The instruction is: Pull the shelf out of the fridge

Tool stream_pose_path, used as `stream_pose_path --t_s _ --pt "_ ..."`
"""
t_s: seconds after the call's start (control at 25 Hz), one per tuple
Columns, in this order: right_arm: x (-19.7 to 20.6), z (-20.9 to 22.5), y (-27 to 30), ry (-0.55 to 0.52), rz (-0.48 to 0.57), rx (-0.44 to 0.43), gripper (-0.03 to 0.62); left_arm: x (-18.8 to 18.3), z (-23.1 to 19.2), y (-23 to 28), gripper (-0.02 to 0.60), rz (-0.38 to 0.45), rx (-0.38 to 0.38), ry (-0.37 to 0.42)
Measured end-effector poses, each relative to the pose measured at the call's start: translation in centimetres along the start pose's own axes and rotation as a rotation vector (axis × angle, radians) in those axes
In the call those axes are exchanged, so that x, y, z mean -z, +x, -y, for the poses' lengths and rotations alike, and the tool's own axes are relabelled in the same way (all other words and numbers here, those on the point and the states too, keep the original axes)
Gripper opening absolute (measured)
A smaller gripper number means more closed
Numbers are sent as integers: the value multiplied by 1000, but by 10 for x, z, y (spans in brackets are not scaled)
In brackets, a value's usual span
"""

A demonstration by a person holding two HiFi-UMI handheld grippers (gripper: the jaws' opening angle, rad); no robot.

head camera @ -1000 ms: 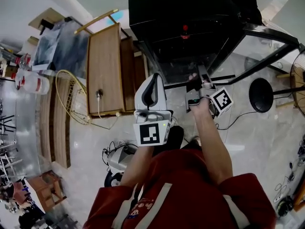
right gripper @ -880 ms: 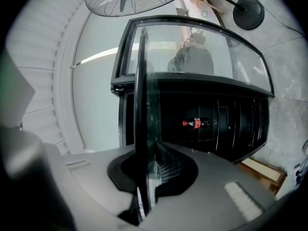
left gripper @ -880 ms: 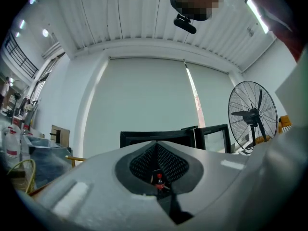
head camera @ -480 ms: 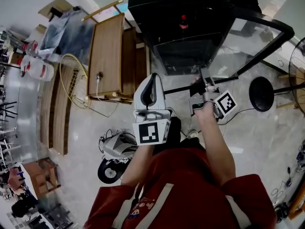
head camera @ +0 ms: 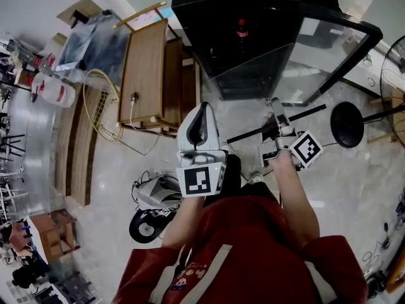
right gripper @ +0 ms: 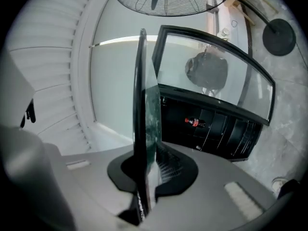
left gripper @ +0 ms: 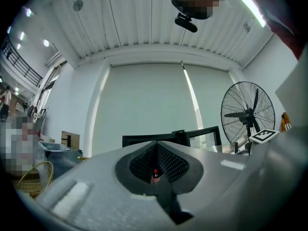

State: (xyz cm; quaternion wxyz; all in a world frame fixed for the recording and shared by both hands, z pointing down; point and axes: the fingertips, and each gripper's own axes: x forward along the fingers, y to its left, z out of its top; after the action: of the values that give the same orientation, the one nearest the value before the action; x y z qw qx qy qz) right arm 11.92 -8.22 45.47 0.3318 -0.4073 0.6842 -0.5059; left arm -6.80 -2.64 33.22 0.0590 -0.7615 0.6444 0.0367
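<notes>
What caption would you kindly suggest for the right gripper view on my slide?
Right gripper shut on the glass shelf, held edge-on in front of the open fridge with a bottle inside.

- Head cam looks steeply down from above, fridge (head camera: 215,49) up ahead.
- Both gripper cams face that fridge; its bottle (head camera: 241,29) shows in all three.

readable text: none | left hand-held gripper (head camera: 202,108) cube (head camera: 198,181): square black-white marker, no letters | right hand-held gripper (head camera: 273,106) cube (head camera: 308,149): same | bottle (head camera: 240,28) ahead of both: red label, illegible
</notes>
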Motion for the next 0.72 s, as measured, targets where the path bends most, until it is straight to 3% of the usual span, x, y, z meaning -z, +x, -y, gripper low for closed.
stream_pose_path --t_s 0.32,0.72 --pt "-4 -25 -15 -262 -71 37 15 -6 13 -1 0 8 17 -10" --pt "-27 -66 -15 -654 -25 37 9 -18 21 13 0 30 32 -2"
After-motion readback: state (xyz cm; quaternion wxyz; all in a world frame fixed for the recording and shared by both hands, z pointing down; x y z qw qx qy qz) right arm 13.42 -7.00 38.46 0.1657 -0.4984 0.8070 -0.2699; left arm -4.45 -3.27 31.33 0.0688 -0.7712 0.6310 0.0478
